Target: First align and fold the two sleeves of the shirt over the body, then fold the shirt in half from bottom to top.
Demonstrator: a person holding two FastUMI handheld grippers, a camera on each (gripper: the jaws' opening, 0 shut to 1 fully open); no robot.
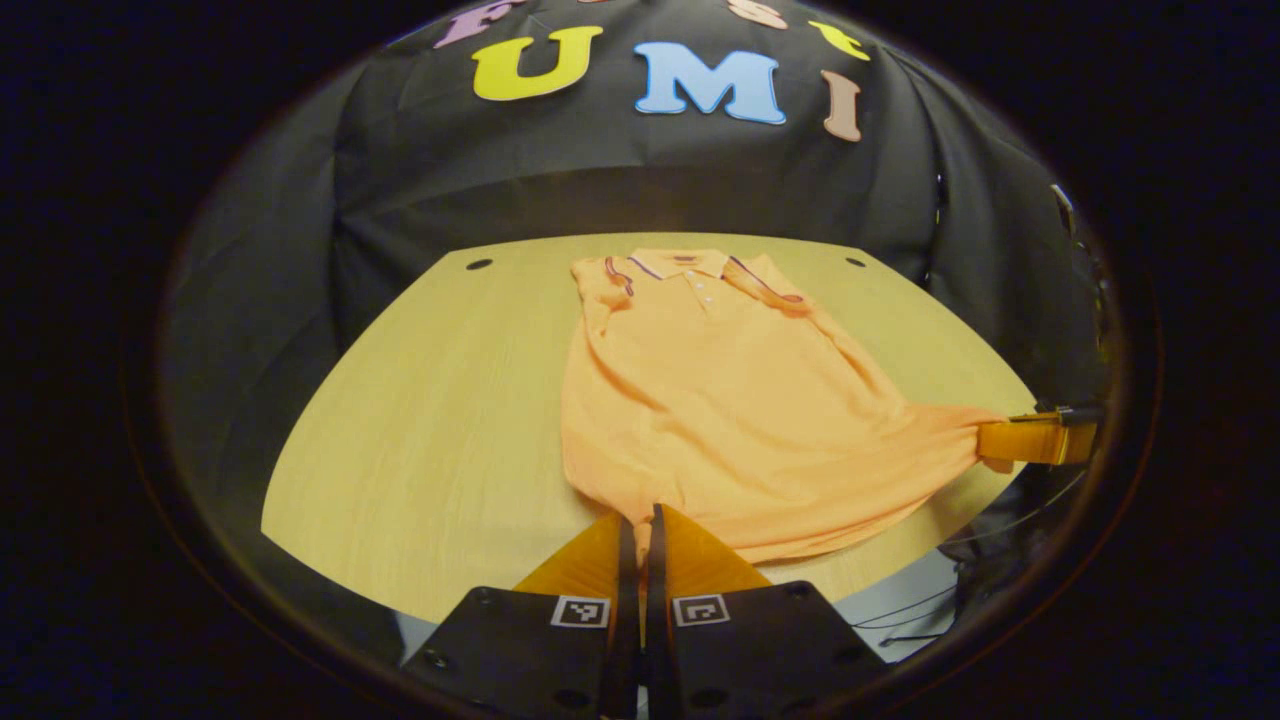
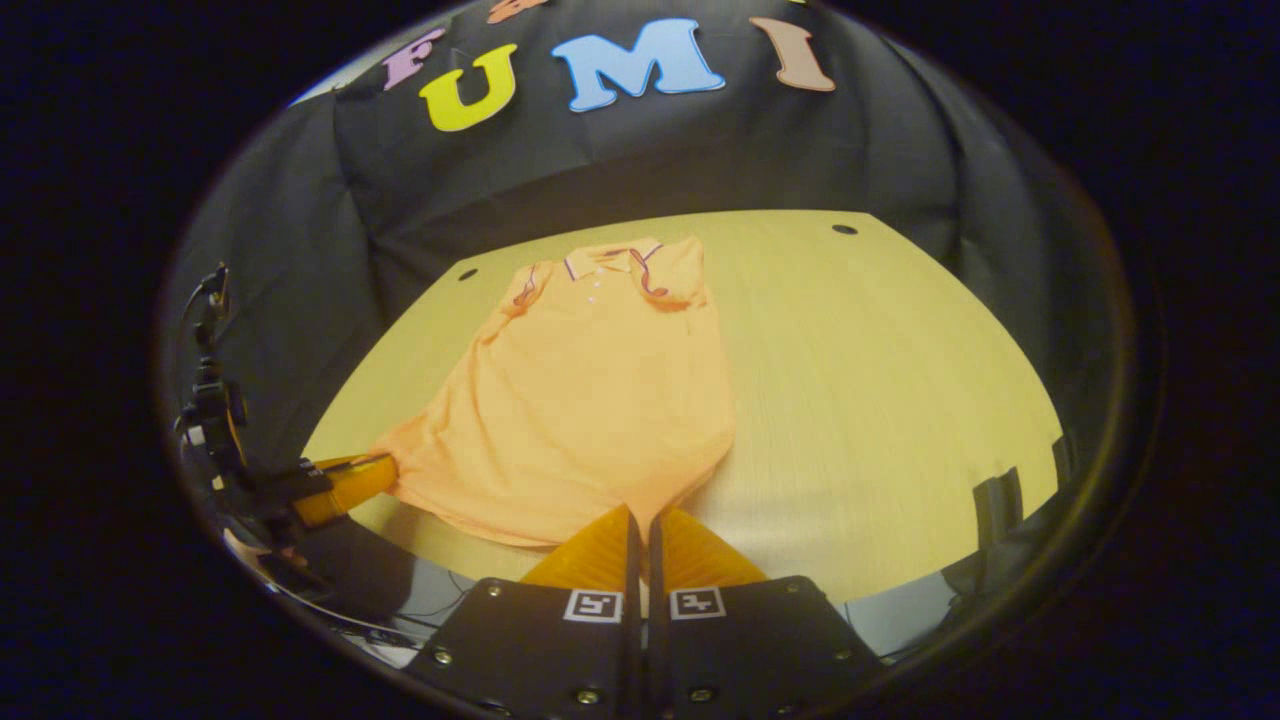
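An orange polo shirt (image 1: 720, 400) lies face up on the wooden table (image 1: 420, 420), collar (image 1: 680, 265) at the far side, both sleeves folded in over the body. My left gripper (image 1: 640, 512) is shut on the near left corner of the hem. In the left gripper view the right gripper (image 1: 990, 440) pinches the other hem corner, pulling the cloth to a point. In the right gripper view the shirt (image 2: 590, 400) spreads ahead, my right gripper (image 2: 640, 512) is shut on its near hem corner, and the left gripper (image 2: 385, 467) holds the stretched corner at far left.
Small dark holes (image 1: 479, 265) (image 1: 855, 262) (image 2: 845, 229) mark the table's far corners. Bare wood (image 2: 880, 380) extends right of the shirt. A dark object (image 2: 995, 505) stands at the table's near right edge. Cables (image 1: 900, 610) hang below the front edge.
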